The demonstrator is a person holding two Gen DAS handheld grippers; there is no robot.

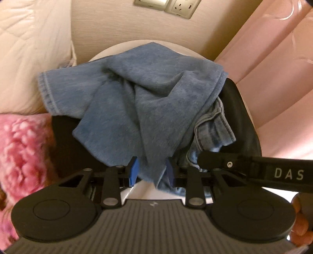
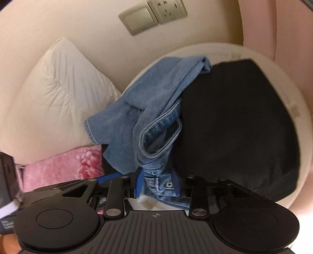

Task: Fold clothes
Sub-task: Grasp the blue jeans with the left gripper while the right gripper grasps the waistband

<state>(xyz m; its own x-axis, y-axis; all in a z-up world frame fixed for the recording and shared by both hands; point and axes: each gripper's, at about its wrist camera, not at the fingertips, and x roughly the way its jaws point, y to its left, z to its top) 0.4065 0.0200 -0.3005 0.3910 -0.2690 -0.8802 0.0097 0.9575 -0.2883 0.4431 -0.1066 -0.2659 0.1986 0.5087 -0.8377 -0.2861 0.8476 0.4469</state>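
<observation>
A pair of blue jeans (image 1: 137, 97) lies crumpled across a black cloth (image 1: 66, 144) on a round white table (image 1: 121, 48). My left gripper (image 1: 151, 172) is shut on a fold of the denim near the table's front. In the right wrist view the jeans (image 2: 140, 109) hang bunched, waistband and rivet button toward me. My right gripper (image 2: 158, 183) is shut on the waistband next to the button. The right gripper's black arm, marked DAS (image 1: 273, 173), crosses the left view at lower right. The black cloth (image 2: 234, 125) covers most of the table (image 2: 293, 101).
A white quilted pillow (image 2: 58, 93) and a pink fluffy blanket (image 2: 64, 168) lie left of the table. A pink curtain (image 1: 273, 68) hangs on the right. A wall switch and socket (image 2: 154, 15) are on the wall behind. A hand (image 1: 301, 226) shows at lower right.
</observation>
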